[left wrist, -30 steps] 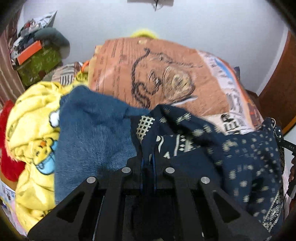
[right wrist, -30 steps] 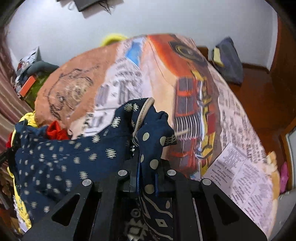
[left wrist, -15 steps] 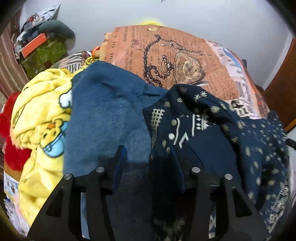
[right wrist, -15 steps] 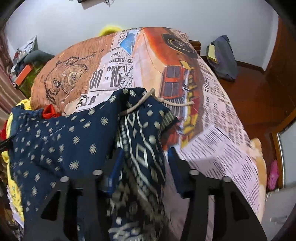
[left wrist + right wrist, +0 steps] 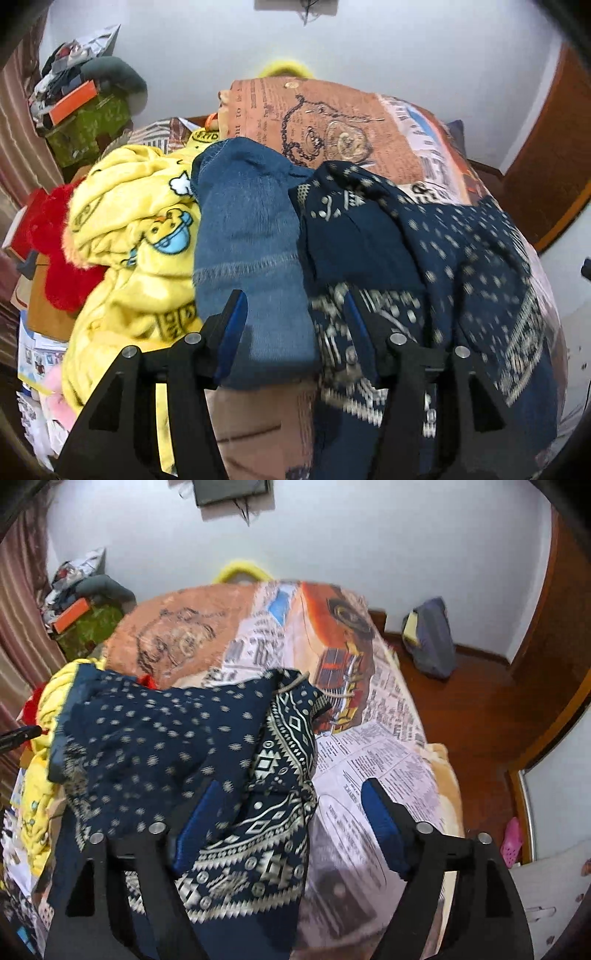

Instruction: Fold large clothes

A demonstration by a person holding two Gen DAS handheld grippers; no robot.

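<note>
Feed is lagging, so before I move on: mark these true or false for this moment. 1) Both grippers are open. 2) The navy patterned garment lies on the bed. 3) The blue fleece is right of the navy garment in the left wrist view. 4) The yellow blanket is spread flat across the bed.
1) True: left gripper and right gripper stand open.
2) True: the navy patterned garment lies on the printed bedspread.
3) False: the blue fleece is left of it.
4) False: the yellow blanket is bunched at the left.

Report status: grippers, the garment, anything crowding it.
Left gripper open. Right gripper open. Navy patterned garment loose on the bed. Blue cloth and yellow blanket crowd its left side.
</note>
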